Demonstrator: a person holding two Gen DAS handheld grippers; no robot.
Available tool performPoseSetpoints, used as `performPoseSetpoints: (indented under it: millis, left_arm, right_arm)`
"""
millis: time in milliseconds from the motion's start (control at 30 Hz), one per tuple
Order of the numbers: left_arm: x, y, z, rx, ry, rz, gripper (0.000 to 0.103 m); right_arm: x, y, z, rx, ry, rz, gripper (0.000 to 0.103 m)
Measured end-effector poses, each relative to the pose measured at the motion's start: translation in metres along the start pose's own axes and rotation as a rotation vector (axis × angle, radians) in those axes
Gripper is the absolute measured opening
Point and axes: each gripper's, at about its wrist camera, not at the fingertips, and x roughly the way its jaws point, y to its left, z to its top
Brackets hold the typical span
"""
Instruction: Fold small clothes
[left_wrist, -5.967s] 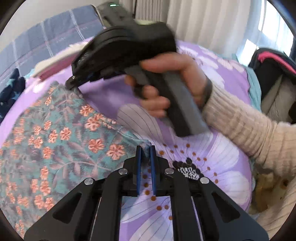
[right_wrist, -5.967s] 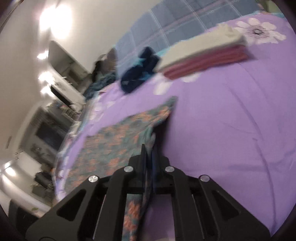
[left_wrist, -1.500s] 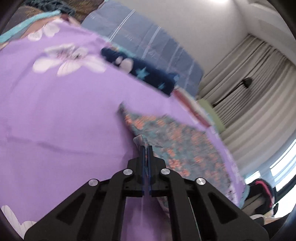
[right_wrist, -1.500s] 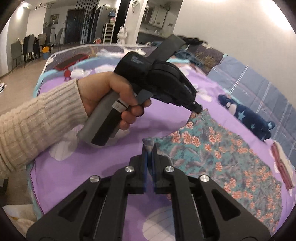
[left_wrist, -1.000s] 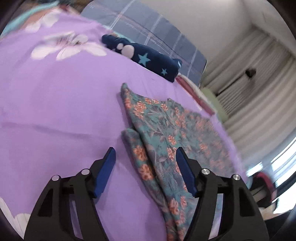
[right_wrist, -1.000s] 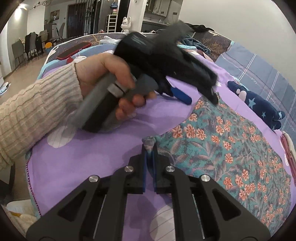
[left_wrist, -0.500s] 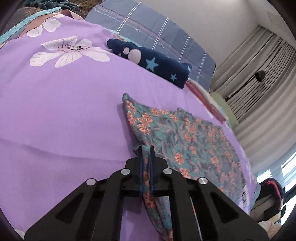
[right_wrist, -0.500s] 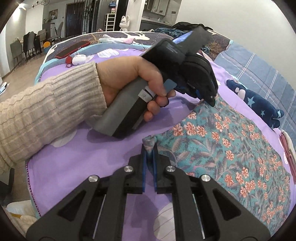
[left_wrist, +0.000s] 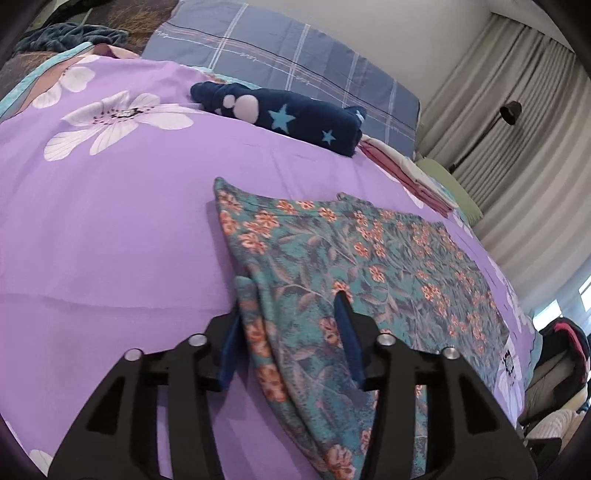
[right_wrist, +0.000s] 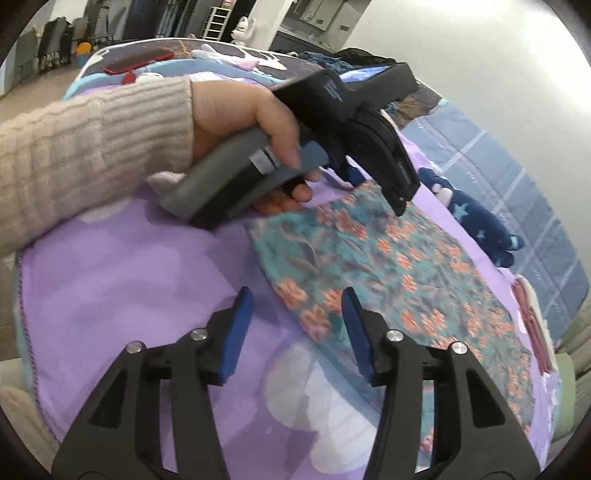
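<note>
Teal floral garment (left_wrist: 369, 258) lies flat on purple bedsheet (left_wrist: 110, 221) — its near edge between the spread left gripper (left_wrist: 291, 328) fingers; right gripper (right_wrist: 295, 317) likewise spread, hem just ahead.

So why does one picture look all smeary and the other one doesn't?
Right wrist view: the flowery cloth and purple sheet are smeared by motion blur, while the right gripper looks sharp. Left wrist view: cloth crisp, edges bent by the fisheye lens.
</note>
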Motion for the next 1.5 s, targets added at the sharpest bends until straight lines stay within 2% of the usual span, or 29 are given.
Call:
performPoseSetpoints:
  millis: [167,433,533,567,633,700,733,767,800,1000,1133,1233,1333,1500]
  left_arm:
    - [0.003,0.005,0.0,-0.027,0.009,-0.064,0.063]
    - [0.006,0.012,0.004,-0.08,0.009,-0.115,0.063]
    - [0.013,0.011,0.012,-0.09,0.017,-0.121,0.063]
    - [0.015,0.01,0.015,-0.086,0.022,-0.117,0.062]
    - [0.019,0.009,0.019,-0.082,0.032,-0.104,0.055]
    - [0.023,0.01,0.022,-0.089,0.047,-0.081,0.031]
    - [0.025,0.012,0.023,-0.101,0.054,-0.071,0.026]
    - [0.025,0.013,0.023,-0.113,0.054,-0.076,0.02]
    - [0.023,0.015,0.024,-0.128,0.049,-0.088,0.018]
    - [0.005,-0.005,0.041,-0.139,-0.041,-0.162,0.016]
    - [0.007,-0.038,0.057,-0.09,-0.049,-0.146,0.016]
    - [0.016,-0.063,0.065,-0.062,-0.046,-0.13,0.016]
    - [0.03,-0.089,0.073,-0.041,-0.037,-0.113,0.016]
    - [0.053,-0.14,0.083,0.022,-0.015,-0.092,0.008]
  right_arm:
    - [0.011,0.005,0.007,-0.004,0.02,-0.045,0.053]
    - [0.037,0.021,0.033,-0.009,0.051,-0.19,0.053]
    - [0.044,0.014,0.04,0.027,0.069,-0.203,0.049]
    - [0.045,0.011,0.041,0.042,0.072,-0.198,0.041]
    - [0.047,0.005,0.043,0.074,0.081,-0.174,0.032]
    - [0.047,0.002,0.044,0.091,0.077,-0.153,0.022]
    - [0.045,0.001,0.043,0.098,0.071,-0.149,0.017]
    - [0.043,-0.002,0.043,0.111,0.06,-0.143,0.015]
    - [0.039,-0.007,0.042,0.136,0.042,-0.127,0.015]
    - [0.003,-0.042,0.037,0.264,-0.058,-0.085,0.014]
    - [-0.025,-0.077,0.023,0.371,-0.111,-0.076,0.014]
    - [-0.039,-0.106,0.007,0.452,-0.147,-0.025,0.014]
    - [-0.05,-0.123,-0.011,0.488,-0.175,-0.019,0.014]
    - [-0.064,-0.157,-0.048,0.587,-0.211,-0.019,0.013]
